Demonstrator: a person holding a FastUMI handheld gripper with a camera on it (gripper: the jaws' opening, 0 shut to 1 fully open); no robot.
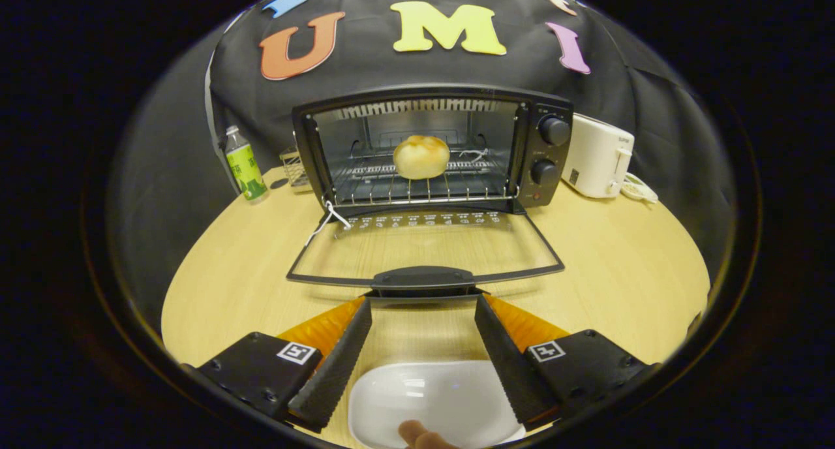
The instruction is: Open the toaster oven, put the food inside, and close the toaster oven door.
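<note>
Hovering low over the table, the gripper has its fingers spread wide apart, released and grasping nothing. Their tips sit just short of the handle of the oven door, which lies folded fully down, flat toward the gripper. The oven stands open beyond it, and the bun rests on the wire rack inside, about mid-way across. A white dish lies on the table between the fingers, with a fingertip showing at its near rim. Left of the oven stands a bottle with a green label, and a small wire basket sits between the two. A white toaster sits to the oven's right, close beside it.
</note>
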